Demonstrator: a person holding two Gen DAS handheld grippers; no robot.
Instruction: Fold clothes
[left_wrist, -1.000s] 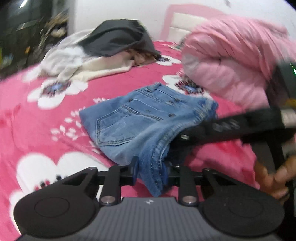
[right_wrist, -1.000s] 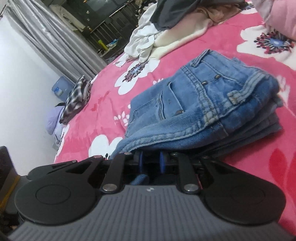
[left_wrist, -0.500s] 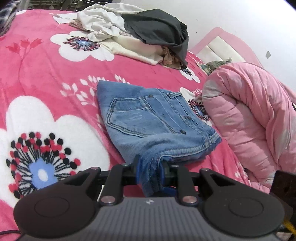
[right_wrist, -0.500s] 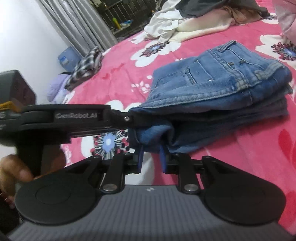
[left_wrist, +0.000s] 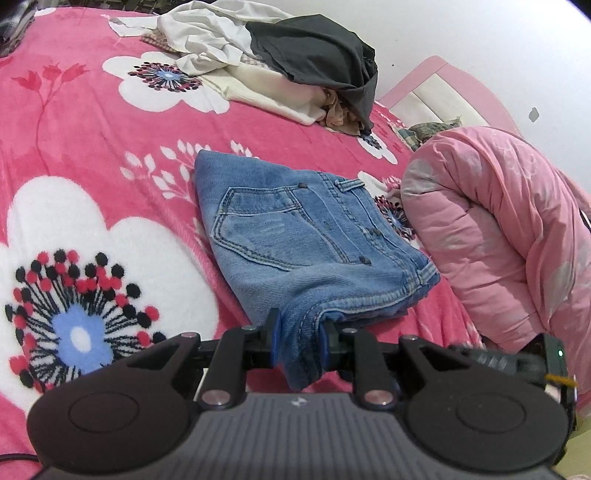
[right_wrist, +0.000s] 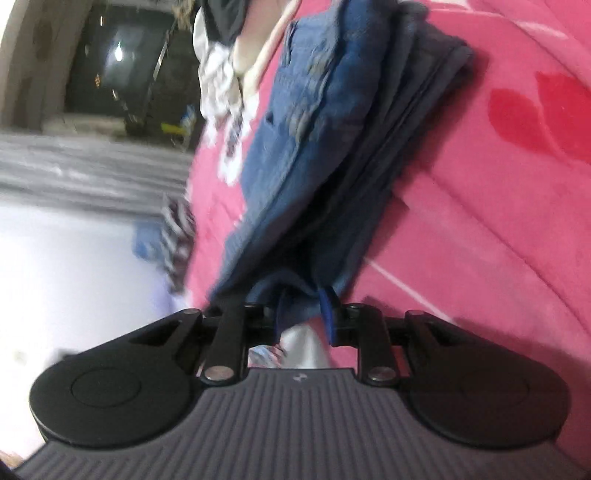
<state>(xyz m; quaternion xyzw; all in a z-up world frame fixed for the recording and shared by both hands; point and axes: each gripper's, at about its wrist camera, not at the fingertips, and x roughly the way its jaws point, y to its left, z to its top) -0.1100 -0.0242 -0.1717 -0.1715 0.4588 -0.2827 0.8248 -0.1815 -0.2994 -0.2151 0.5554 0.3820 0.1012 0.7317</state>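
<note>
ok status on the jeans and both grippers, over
Left gripper clamped on the folded jeans near corner. Right gripper jaws opening, denim edge still between them. Jeans flat on the pink blanket; unfolded clothes pile well behind, nothing blocking.

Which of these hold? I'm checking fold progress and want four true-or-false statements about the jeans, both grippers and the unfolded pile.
1. The jeans lie folded on the pink floral blanket. True.
2. The left gripper hangs empty. False: it pinches a denim edge.
3. The heap of unfolded clothes lies beyond the jeans. True.
4. The right gripper is clear of the jeans. False: denim sits between its opening jaws.
</note>
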